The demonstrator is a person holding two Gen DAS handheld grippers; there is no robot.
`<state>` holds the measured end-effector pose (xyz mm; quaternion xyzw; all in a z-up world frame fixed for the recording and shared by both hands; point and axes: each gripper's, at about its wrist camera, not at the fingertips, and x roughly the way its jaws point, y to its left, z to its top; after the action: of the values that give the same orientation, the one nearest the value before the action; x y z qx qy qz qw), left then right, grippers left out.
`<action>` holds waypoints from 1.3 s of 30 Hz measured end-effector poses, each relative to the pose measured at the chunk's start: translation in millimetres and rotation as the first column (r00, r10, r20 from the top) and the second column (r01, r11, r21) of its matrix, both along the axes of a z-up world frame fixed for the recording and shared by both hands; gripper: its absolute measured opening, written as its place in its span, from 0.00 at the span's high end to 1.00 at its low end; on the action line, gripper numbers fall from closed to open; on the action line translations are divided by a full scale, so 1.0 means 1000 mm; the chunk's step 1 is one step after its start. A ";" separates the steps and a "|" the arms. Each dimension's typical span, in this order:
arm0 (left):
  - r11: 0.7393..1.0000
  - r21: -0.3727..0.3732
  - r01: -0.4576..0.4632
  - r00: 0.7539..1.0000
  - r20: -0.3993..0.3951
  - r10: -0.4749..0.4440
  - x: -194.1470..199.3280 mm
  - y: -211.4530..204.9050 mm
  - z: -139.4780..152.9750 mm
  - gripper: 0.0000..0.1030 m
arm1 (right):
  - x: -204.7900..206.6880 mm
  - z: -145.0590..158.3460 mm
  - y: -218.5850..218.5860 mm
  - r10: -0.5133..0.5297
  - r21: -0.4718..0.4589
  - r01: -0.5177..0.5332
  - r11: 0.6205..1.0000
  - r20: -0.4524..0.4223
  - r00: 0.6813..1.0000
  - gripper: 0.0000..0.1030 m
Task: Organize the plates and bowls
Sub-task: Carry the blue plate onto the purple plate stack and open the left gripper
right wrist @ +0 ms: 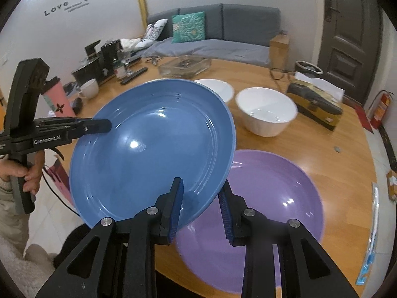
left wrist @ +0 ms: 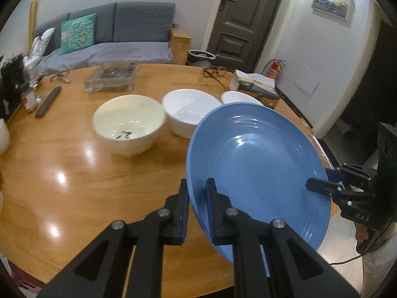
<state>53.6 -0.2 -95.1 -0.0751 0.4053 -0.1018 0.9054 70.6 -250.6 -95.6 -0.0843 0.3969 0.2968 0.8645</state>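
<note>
Blue plate – glossy, ringed rim, lifted off the wooden table and tilted, held between both tools. Left gripper clamped on its left rim, fingers nearly together, one above and one under. Right gripper pinches the near-right rim, fingers narrowly apart with the rim between. Purple plate lies flat under it, near right. Far side: cream bowl, white bowl – both on the table.
</note>
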 end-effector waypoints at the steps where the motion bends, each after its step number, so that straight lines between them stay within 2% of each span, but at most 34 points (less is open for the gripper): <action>1: 1.000 0.006 0.008 1.000 -0.003 -0.008 0.003 -0.007 0.000 0.90 | 0.000 0.000 -0.006 -0.008 0.003 0.008 1.000 0.001 1.000 0.76; 10: 0.994 0.039 0.097 0.995 -0.033 -0.096 0.023 -0.064 -0.006 0.90 | 0.001 -0.005 -0.060 -0.094 0.011 0.094 0.996 0.005 0.996 0.76; 21: 0.984 0.067 0.163 0.985 -0.074 -0.158 0.045 -0.107 -0.019 0.89 | 0.004 -0.017 -0.104 -0.165 0.015 0.165 0.986 -0.003 0.986 0.76; 29: 0.977 0.083 0.195 0.976 -0.115 -0.185 0.057 -0.127 -0.036 0.87 | 0.006 -0.025 -0.119 -0.197 0.000 0.197 0.980 0.000 0.980 0.76; 39: 0.977 0.100 0.189 0.974 -0.143 -0.174 0.062 -0.126 -0.048 0.86 | 0.011 -0.036 -0.116 -0.188 -0.014 0.188 0.982 -0.018 0.982 0.76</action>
<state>115.8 -126.1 -142.7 0.0072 0.4753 -0.1558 0.8659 81.6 -366.9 -131.9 -0.0488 0.4133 0.2123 0.8842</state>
